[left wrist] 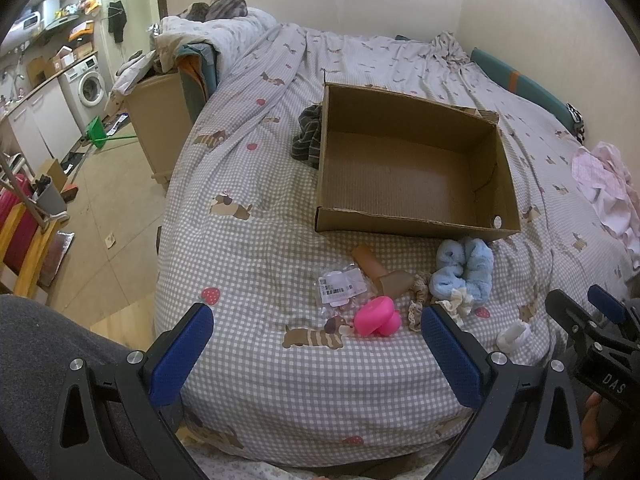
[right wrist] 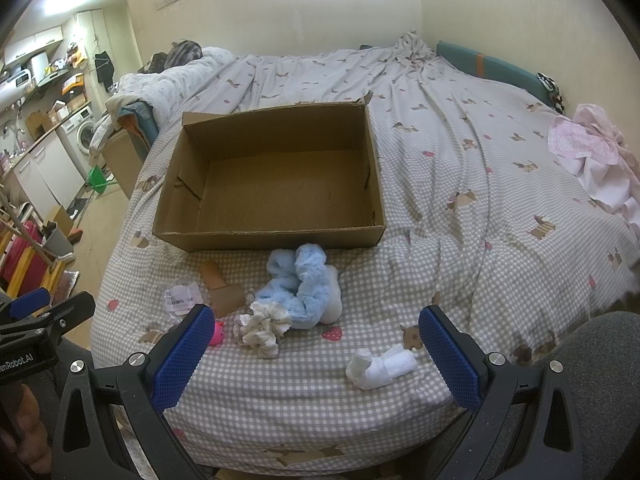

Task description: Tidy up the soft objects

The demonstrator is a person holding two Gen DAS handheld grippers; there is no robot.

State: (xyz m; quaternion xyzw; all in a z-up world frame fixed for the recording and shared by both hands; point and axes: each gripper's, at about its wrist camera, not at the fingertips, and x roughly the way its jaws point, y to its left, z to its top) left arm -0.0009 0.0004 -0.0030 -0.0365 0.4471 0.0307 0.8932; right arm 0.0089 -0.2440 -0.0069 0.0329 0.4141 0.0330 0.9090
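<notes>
An open, empty cardboard box (left wrist: 412,224) (right wrist: 264,236) lies on the checked bed. In front of it lie blue fluffy socks (left wrist: 464,272) (right wrist: 300,284), a cream frilly scrunchie (right wrist: 262,326) (left wrist: 452,304), a white rolled sock (right wrist: 382,366) (left wrist: 514,336), a pink rubber toy (left wrist: 378,316) (right wrist: 216,334), brown cardboard pieces (left wrist: 384,272) (right wrist: 222,288) and a clear labelled packet (left wrist: 340,286) (right wrist: 182,298). My left gripper (left wrist: 316,348) is open and empty above the near bed edge. My right gripper (right wrist: 312,356) is open and empty, near the white sock; it also shows in the left wrist view (left wrist: 592,320).
A dark striped cloth (left wrist: 308,136) lies by the box's left side. Pink clothing (left wrist: 608,188) (right wrist: 592,156) is heaped at the bed's right. A folded duvet (left wrist: 208,36) lies at the far left corner. Floor, a wooden cabinet (left wrist: 156,132) and a washing machine (left wrist: 90,84) are to the left.
</notes>
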